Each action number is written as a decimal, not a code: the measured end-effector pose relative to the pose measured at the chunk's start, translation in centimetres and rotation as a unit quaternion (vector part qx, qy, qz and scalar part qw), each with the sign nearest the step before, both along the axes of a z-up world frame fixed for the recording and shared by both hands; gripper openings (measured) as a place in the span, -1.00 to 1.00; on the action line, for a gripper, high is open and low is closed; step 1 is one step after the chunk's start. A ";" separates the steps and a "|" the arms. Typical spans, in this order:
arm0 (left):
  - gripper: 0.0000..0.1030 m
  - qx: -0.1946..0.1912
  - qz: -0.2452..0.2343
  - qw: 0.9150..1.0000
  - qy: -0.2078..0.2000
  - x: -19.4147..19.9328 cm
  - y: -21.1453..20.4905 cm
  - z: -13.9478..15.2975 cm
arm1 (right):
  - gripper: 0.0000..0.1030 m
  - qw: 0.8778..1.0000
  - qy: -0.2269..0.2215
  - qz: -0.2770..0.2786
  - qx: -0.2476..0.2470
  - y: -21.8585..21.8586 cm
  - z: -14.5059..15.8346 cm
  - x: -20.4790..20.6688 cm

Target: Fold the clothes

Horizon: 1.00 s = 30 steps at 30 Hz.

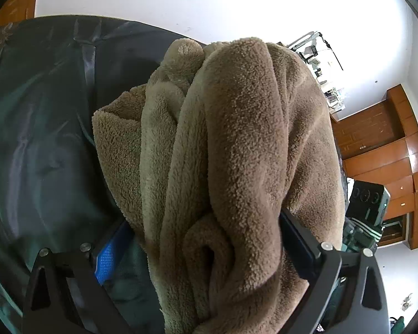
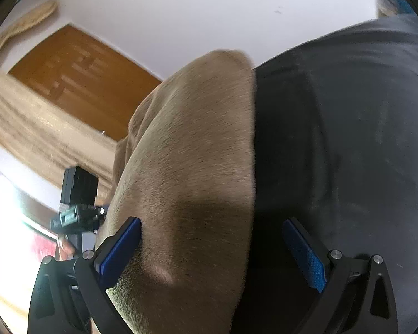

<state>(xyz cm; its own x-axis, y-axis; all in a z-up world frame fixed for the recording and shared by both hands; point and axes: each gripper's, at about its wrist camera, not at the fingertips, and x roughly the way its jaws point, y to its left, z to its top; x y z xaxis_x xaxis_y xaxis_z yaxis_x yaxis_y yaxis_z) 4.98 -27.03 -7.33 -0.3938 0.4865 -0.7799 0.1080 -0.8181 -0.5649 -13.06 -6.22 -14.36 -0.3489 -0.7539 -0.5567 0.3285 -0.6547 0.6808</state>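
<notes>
garment: my brown fleece piece (image 1: 231, 167), thick and nubbly | state: bunched in long vertical folds, lifted | place: fills centre of left wrist frame, top to bottom edge | right wrist frame: same tan fleece (image 2: 186, 167), blurred, centre-left, running to bottom edge

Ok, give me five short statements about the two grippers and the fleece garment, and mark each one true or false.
1. The brown fleece garment lies bunched between the fingers of the left gripper. True.
2. The left gripper's finger pads are red. False: they are blue.
3. In the right wrist view, the right gripper has its fingers spread wide apart. True.
4. The fleece is lying flat and neatly folded. False: it is crumpled into thick folds.
5. A dark fabric fills the right side of the right wrist view. True.
</notes>
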 end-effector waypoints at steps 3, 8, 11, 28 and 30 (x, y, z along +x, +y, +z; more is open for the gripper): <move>0.91 -0.002 0.003 1.000 0.001 0.1 -0.1 -0.1 | 0.99 1.000 0.010 0.028 -0.006 -1.8 -0.2 0.2; 0.79 -0.005 0.018 1.000 0.005 1.1 0.5 -0.2 | 0.73 0.998 0.021 0.054 0.002 -4.1 -0.4 0.4; 0.56 -0.008 0.024 1.000 0.014 1.6 0.8 0.0 | 0.22 0.998 0.033 0.049 -0.003 -3.8 -0.1 0.5; 0.12 -0.018 -0.011 0.997 0.068 4.4 9.5 2.6 | -0.10 0.988 0.157 0.011 0.006 1.5 6.4 5.0; 0.12 -0.014 -0.022 0.997 0.074 3.9 11.5 2.7 | -0.10 0.986 0.166 0.000 0.010 3.5 6.8 5.9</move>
